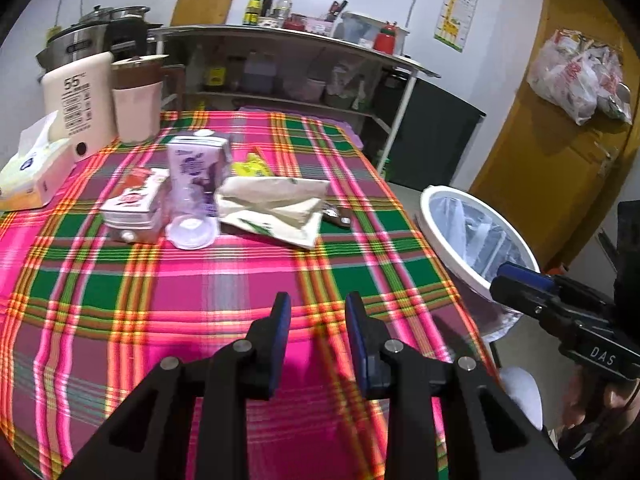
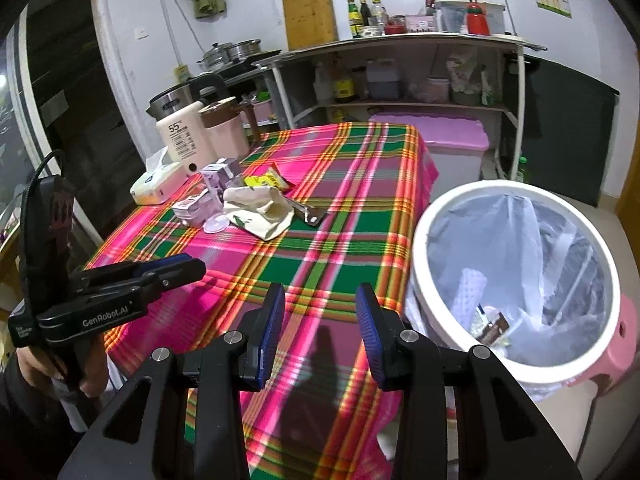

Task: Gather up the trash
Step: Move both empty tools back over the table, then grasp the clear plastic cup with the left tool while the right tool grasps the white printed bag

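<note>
Both my grippers, left and right, have fingers parted, gripping nothing. Trash sits mid-table: upright purple carton, crumpled cream paper bag, yellow wrapper. White-rimmed lined bin stands beside the table.

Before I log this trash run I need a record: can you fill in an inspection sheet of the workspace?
Surface: table under a plaid cloth, near half bare.
Job's things: purple carton, clear cup lying on its side, pink carton, cream wrapper, yellow packet, dark wrapper; lined bin beside the table, some trash inside.
Clutter: tissue box, kettle, pink jug.
Grippers: left gripper open, empty; right gripper open, empty; both over the near edge.
Cables: black cord at the left gripper's handle.
Surroundings: shelf with bottles, pots, bags on a door.
</note>
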`<state>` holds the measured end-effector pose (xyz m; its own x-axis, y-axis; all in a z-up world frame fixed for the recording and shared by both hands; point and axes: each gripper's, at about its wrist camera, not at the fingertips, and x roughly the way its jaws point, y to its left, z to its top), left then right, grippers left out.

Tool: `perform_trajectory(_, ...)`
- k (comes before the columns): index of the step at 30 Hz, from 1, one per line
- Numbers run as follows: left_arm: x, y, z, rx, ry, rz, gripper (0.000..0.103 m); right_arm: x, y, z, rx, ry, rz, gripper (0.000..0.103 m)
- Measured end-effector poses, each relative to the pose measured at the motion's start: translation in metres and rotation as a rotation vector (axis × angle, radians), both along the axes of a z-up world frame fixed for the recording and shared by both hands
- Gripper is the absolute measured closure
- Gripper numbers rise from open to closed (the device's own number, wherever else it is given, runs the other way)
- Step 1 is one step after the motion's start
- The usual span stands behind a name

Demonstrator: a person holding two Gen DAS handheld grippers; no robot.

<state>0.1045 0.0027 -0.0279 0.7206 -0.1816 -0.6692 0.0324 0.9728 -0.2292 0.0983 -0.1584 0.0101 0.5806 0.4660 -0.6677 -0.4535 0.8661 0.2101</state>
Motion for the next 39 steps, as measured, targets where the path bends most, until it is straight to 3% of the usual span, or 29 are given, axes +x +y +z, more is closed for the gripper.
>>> perform_trajectory(5,0.002,0.018,-0.001,0.002,0.000,0.048,0.066,0.006,0.012,0.001,-0.008,-0.007,0.032,0.065)
perform_trajectory(19,0.020,0.054,-0.005,0.025,0.013,0.130,0.065,0.035,0.050,0.004,-0.042,-0.042,0.121,0.065)
perform_trajectory(39,0.057,0.078,-0.004,0.027,-0.012,0.128,0.062,0.094,0.102,-0.011,-0.107,-0.073,0.242,0.064)
